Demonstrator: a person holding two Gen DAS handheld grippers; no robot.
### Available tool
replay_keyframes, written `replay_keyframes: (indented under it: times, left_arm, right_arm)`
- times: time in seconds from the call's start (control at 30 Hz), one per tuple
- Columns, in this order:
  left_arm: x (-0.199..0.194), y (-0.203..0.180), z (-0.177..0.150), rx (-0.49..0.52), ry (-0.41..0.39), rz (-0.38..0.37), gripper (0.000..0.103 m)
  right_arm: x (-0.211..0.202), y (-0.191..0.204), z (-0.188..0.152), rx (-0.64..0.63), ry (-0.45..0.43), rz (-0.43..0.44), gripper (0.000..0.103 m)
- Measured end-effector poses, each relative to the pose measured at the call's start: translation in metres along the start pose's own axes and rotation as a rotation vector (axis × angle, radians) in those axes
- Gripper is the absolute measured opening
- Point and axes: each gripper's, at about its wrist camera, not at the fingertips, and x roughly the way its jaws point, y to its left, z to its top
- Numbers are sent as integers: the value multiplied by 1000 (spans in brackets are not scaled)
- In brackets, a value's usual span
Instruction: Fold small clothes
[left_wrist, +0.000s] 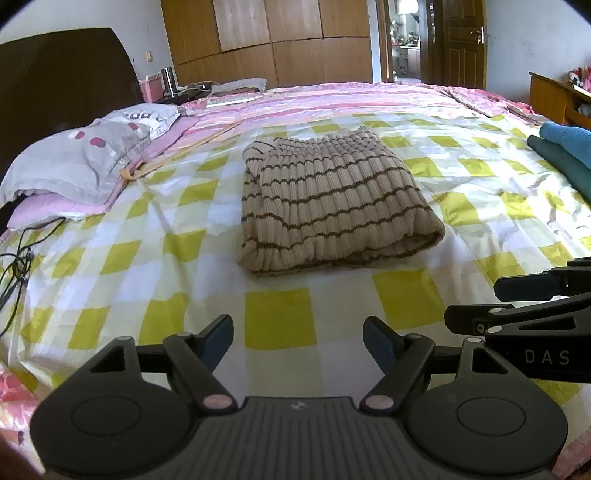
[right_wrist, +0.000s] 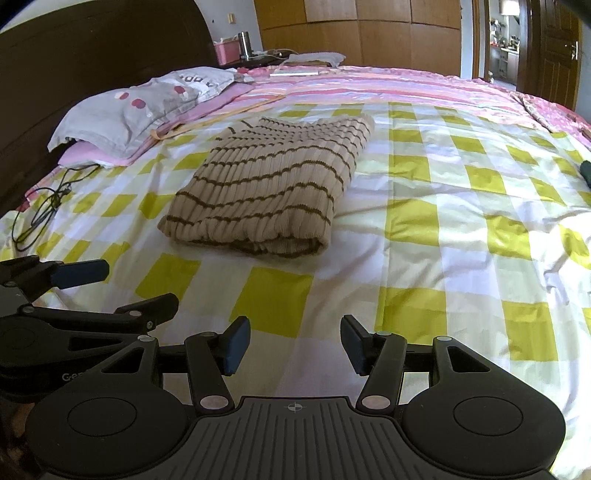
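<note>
the striped knit sweater (left_wrist: 334, 199) lies folded mid-bed on the checked sheet (left_wrist: 277, 321), soft, light and floppy by the look, best pinched at its thick near fold, with both the left hand-held gripper (left_wrist: 298, 341) and right hand-held gripper (right_wrist: 295, 345) released and empty.

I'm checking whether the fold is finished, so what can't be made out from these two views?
- Striped sweater: underside and inner layers hidden by its own top fold, both views.
- Blue-green clothes: cut off by the right edge, left wrist view; a sliver in the other.
- Pillow lettering: too small and creased to read.
</note>
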Motion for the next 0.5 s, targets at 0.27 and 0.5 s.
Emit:
replay_keyframes:
  times: [0.27,0.5]
  left_arm:
    - [-4,1,-6,-28,8,-14,82]
    - [-5,0,-8,-22,11,-11,82]
  right_arm:
    - [-6,1,-9,0,-8,-1,54]
    - [-8,2,-11,-3,-6,-2,54]
